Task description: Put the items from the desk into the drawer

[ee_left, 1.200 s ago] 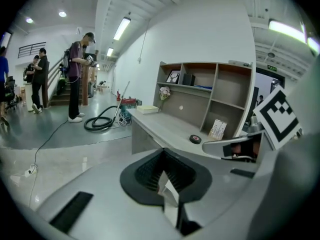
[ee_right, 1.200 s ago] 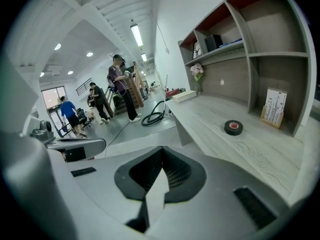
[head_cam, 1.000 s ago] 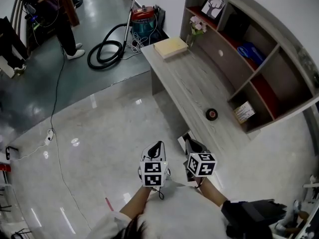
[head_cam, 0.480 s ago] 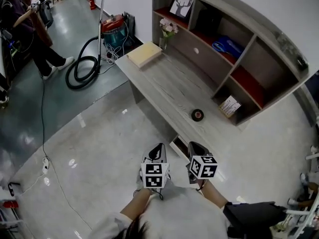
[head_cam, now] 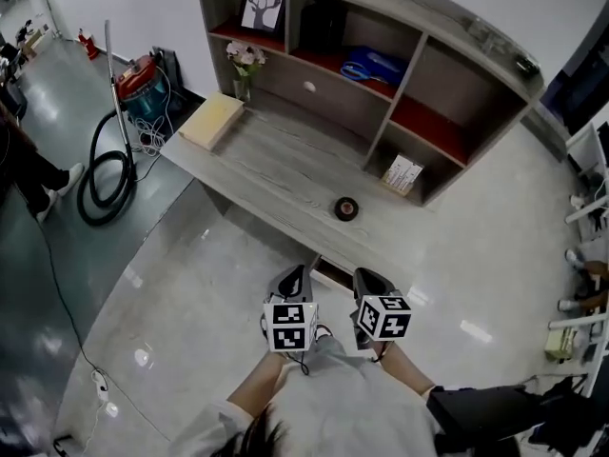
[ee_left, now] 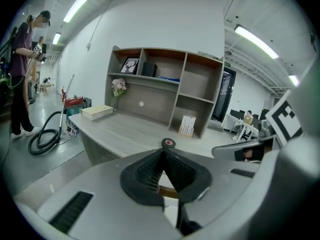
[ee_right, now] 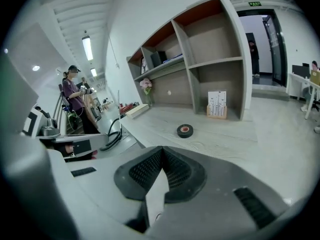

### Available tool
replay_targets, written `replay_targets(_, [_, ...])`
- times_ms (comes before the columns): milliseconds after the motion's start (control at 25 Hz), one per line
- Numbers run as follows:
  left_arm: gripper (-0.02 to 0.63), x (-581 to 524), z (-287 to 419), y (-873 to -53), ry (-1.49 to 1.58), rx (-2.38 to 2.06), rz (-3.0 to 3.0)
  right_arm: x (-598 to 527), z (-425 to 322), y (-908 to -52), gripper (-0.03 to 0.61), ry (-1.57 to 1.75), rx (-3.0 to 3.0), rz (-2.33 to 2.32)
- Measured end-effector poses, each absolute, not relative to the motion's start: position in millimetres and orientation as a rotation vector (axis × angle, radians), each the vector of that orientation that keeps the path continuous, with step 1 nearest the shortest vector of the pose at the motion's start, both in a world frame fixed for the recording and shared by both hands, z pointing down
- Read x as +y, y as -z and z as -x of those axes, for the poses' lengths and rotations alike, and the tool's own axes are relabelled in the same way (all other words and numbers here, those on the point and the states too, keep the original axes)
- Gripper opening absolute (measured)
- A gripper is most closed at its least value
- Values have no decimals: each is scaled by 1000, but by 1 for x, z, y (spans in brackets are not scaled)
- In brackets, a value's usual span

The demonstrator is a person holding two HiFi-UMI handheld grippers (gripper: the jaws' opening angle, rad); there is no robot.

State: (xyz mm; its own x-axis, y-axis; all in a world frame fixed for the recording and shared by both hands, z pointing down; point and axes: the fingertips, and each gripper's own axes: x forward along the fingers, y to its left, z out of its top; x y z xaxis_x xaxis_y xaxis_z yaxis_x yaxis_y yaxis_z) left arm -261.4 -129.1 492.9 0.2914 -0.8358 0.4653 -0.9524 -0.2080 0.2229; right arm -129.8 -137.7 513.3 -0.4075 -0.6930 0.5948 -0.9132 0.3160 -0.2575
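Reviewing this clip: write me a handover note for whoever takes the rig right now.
Left gripper: shut, empty.
Right gripper: shut, empty. Both are held short of the desk, touching nothing.
Things: the tape lies near the desk's front edge. The book is at its far left end in the head view, by the flowers. What looks like the drawer shows under the front edge, between the grippers.
Done: nothing visibly put away.
Left: open the drawer further if needed, then put in the tape and book.
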Motion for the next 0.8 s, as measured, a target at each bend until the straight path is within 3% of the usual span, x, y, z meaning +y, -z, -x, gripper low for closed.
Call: replay_targets(800, [3,-137,212,-506,-396,-1273,-2307,-97,78,-518,-2,-895,-2010,-1789])
